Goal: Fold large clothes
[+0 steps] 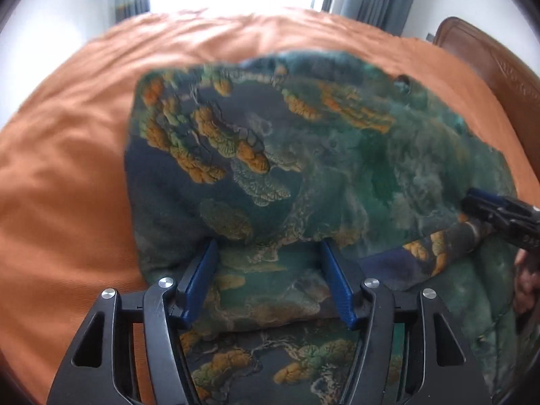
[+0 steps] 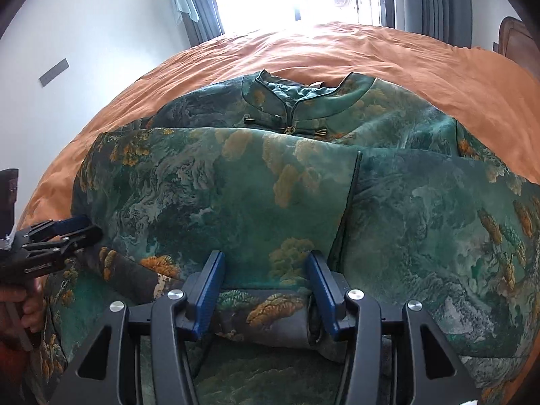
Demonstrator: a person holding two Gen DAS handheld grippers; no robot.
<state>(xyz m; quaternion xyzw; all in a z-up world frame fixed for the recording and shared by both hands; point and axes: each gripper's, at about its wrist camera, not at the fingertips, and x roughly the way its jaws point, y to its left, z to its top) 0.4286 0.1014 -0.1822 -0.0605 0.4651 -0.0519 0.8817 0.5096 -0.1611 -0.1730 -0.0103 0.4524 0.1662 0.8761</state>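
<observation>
Dress [image 2: 236,182], glossy printed satin, folded.

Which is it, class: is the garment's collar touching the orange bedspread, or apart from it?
Touching. The right wrist view shows the garment spread on the bedspread, and its collar lies directly against the orange cloth, with no gap visible.

From my left claw's camera the far edge of the dress [image 1: 303,128] is smeared with motion blur, so I can't read its outline there. My right claw [image 1: 472,202] enters from the frame's right edge, mostly cut off; I can't tell its grip. The hand [image 2: 23,307] carrying my left claw [image 2: 84,229] is clipped by the right camera's border. The window glare washes out the bed [image 2: 303,44] beyond the collar.
</observation>
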